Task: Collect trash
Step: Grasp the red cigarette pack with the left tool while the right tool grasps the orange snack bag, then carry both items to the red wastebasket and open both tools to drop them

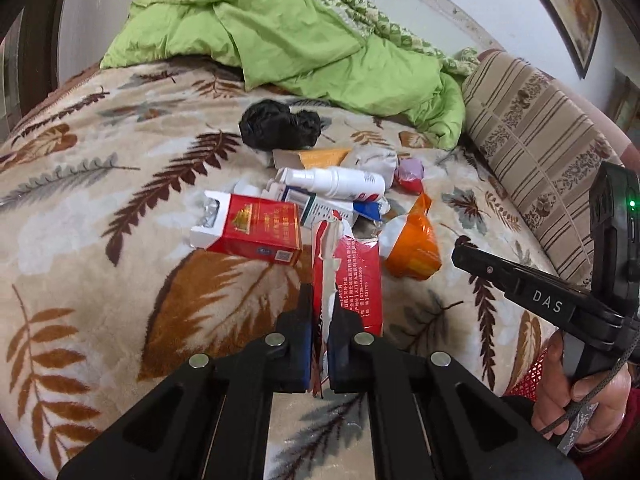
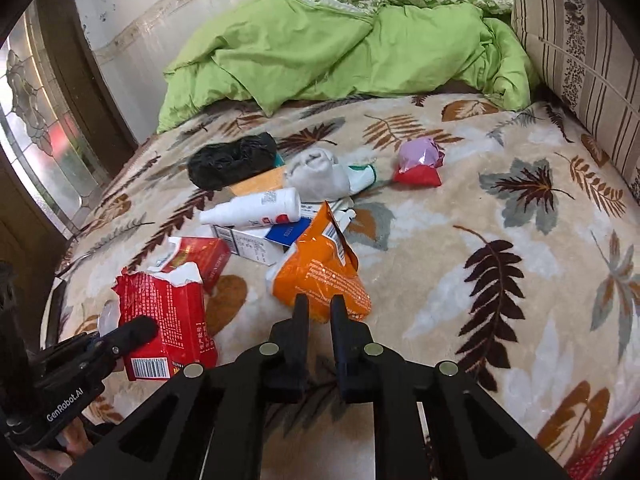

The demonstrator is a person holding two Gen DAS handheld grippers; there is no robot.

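Note:
Trash lies in a pile on the leaf-patterned bed blanket [image 1: 100, 208]. My left gripper [image 1: 322, 300] is shut on a torn red packet [image 1: 356, 276], also in the right wrist view [image 2: 168, 312]. My right gripper [image 2: 320, 304] is nearly closed and empty, its tips just at the near edge of an orange snack bag [image 2: 320, 264]. It also shows in the left wrist view [image 1: 464, 254], right of the pile. Behind lie a red cigarette box [image 1: 256, 232], a white spray bottle [image 1: 340, 182], a white-blue carton [image 2: 260, 242], a black bag [image 1: 278, 124] and a red-purple wrapper [image 2: 420, 162].
A crumpled green duvet [image 2: 340, 52] covers the far side of the bed. A striped headboard cushion [image 2: 580, 52] runs along the right. A grey-white sock [image 2: 324, 178] lies in the pile. A glass-panelled door [image 2: 44, 140] stands left. A red mesh basket [image 2: 608, 452] sits at the near right.

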